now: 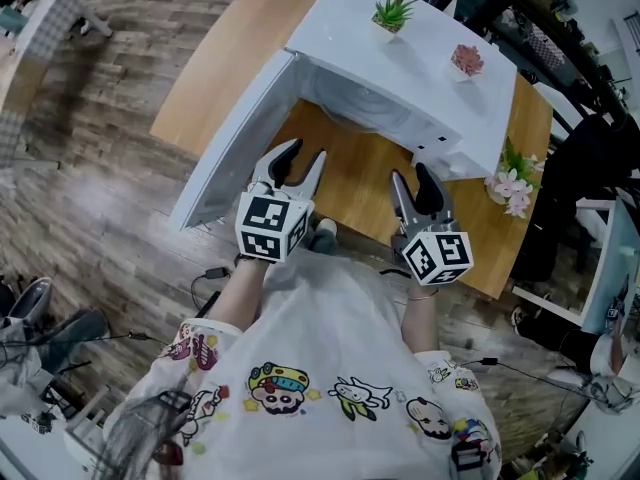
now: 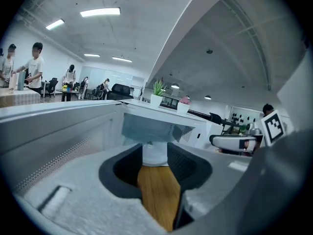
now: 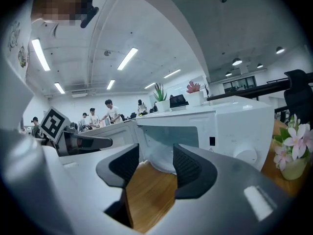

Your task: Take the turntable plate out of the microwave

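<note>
Beyond the open left gripper (image 1: 306, 150) and open right gripper (image 1: 410, 171) lies the turntable plate (image 3: 161, 158).

- The microwave (image 1: 400, 78) was white, and its door (image 1: 235, 138) was white too.
- The surface (image 1: 350, 178) under it had a light brown wood grain.
- The floor (image 1: 110, 138) showed grey-brown planks.
- The left gripper (image 1: 305, 153) and the right gripper (image 1: 410, 173) had pale grey bodies and black pads inside the jaws.
- The cube (image 1: 272, 226) on each gripper carried black-and-white square markers.
- The small plant (image 1: 392, 8) was green, in a white pot (image 1: 385, 28).
- The other plant (image 1: 467, 60) was pink.
- The flowers (image 1: 515, 190) were pink and white.
- The person's shirt (image 1: 330, 308) was white with colourful cartoon prints.
</note>
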Demonstrator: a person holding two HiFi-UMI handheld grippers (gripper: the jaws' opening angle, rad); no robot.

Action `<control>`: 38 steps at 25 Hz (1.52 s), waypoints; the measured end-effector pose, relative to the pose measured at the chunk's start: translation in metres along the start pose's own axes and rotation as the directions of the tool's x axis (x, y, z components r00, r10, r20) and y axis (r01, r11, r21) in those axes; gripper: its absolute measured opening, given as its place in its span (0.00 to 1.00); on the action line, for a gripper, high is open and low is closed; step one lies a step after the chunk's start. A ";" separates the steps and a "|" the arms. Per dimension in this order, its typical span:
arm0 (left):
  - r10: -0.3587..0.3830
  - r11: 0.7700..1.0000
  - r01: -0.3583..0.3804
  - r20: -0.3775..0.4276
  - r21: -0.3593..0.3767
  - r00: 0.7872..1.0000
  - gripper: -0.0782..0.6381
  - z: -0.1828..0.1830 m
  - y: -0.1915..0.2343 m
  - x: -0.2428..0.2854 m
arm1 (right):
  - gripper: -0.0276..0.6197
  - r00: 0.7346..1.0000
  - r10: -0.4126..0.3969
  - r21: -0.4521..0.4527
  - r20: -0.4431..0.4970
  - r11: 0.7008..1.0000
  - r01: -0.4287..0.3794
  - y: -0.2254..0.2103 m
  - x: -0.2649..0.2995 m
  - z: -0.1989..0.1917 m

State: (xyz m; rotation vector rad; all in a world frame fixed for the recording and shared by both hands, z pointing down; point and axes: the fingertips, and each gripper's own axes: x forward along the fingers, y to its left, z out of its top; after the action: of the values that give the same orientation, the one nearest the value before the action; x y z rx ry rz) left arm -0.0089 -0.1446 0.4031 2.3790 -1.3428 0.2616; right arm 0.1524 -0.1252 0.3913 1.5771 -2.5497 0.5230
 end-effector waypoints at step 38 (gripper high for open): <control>-0.171 0.893 0.111 -0.101 -0.436 0.980 0.32 -0.081 0.010 0.101 | 0.33 0.995 0.078 0.453 -0.064 0.891 -0.041 -0.046 0.064 -0.081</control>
State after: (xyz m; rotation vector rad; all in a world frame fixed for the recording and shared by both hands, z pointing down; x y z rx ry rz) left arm 0.0381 -0.1938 0.5138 2.0320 -1.0309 0.0731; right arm 0.1555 -0.1710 0.4942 1.5576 -2.5435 1.2384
